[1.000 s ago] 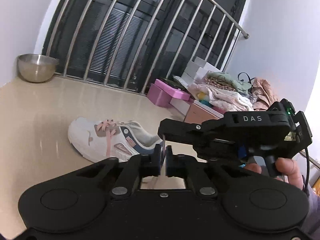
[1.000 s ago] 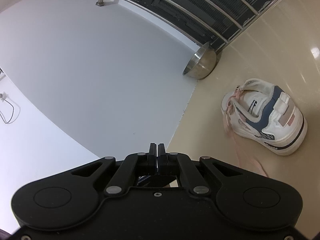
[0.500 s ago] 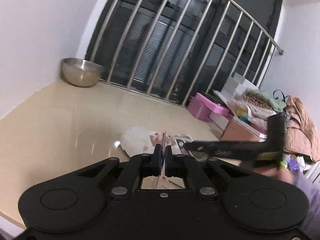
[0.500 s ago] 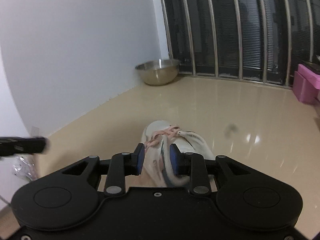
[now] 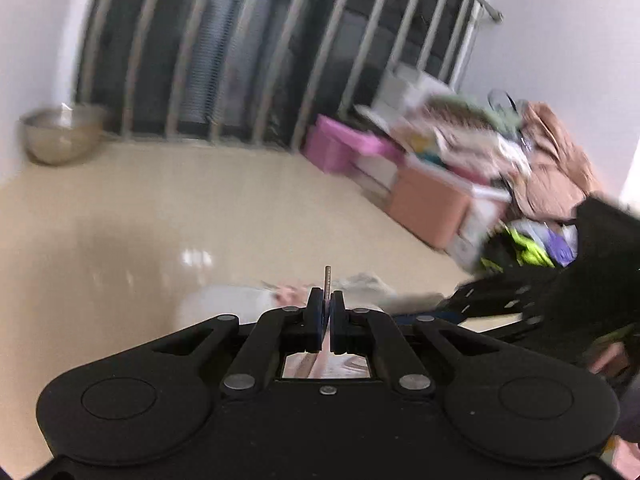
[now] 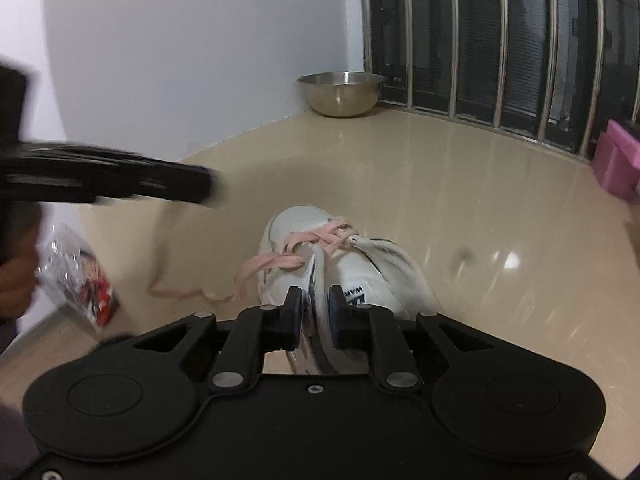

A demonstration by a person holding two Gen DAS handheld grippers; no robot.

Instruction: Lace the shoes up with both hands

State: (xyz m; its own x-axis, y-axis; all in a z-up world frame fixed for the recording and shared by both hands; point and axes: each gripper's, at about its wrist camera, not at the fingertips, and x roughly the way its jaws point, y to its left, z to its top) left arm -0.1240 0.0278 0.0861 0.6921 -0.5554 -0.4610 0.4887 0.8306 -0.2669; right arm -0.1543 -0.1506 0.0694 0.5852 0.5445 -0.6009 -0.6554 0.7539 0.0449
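A white sneaker with pink laces lies on the beige floor, toe pointing away in the right wrist view. My right gripper hovers at the shoe's opening. Its jaws are closing, with the edge of the upper between the pads and gaps still showing on both sides. One loose lace end trails left toward my blurred left gripper. In the left wrist view that left gripper is shut on the lace tip, which sticks up between its pads. The shoe is a blur just beyond, and the right gripper is a dark blur.
A steel bowl sits by the wall below a metal railing. A pink box and a heap of clothes and boxes line the right side. A plastic packet lies near a hand.
The right gripper rolled level, swung over the shoe and opened from shut, then narrowed its jaws around the shoe's upper. The left gripper, still pinching the lace, moved sideways and appears at the left.
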